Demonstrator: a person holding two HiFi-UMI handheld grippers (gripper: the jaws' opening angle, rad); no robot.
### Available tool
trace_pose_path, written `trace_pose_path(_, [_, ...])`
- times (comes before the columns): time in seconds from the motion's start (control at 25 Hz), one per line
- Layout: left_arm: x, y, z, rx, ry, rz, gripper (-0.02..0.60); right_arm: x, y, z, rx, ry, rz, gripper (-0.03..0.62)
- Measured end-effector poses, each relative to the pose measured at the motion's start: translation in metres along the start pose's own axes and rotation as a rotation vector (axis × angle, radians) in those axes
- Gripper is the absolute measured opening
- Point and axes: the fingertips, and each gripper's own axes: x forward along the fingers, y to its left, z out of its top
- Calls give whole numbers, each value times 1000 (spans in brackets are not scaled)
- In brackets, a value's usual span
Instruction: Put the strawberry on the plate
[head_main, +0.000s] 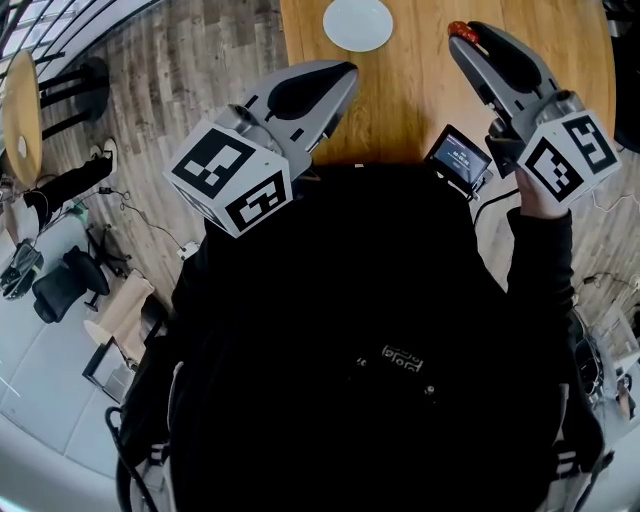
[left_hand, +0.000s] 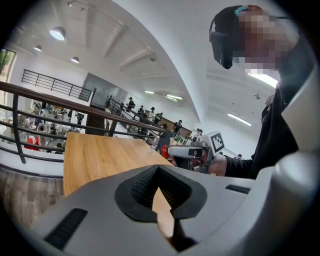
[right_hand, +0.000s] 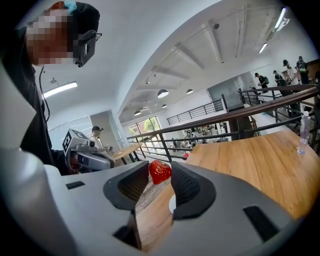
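A red strawberry (head_main: 459, 28) is pinched between the tips of my right gripper (head_main: 472, 36), which is held in the air over the wooden table (head_main: 420, 95). In the right gripper view the strawberry (right_hand: 160, 171) sits between the ribbed pads, and my right gripper (right_hand: 160, 169) is shut on it. A white plate (head_main: 357, 22) lies on the table at the far edge, left of the strawberry. A sliver of the plate (right_hand: 172, 204) shows below the jaws. My left gripper (head_main: 342, 76) hovers at the table's near left edge, shut and empty (left_hand: 159, 169).
A small device with a lit screen (head_main: 458, 157) is at the table's near edge by my right arm. A clear water bottle (right_hand: 303, 131) stands on the table far to the right. A railing (right_hand: 225, 120) runs behind the table; wooden floor (head_main: 190, 70) lies to the left.
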Motion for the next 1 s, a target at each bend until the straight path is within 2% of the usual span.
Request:
trace_pose_path(0.32, [-33, 36, -22, -34, -4, 21, 2, 54, 14, -10, -44, 43, 33, 150])
trace_pose_path(0.48, [-42, 31, -22, -52, -8, 33, 2, 63, 19, -6, -56, 71, 61, 150])
trace_pose_path(0.68, [-49, 30, -22, -80, -15, 14, 2, 83, 21, -3, -92, 129, 80, 152])
trace_pose_path(1.0, [-55, 26, -21, -146, -54, 9, 2, 98, 14, -24, -103, 206, 84, 150])
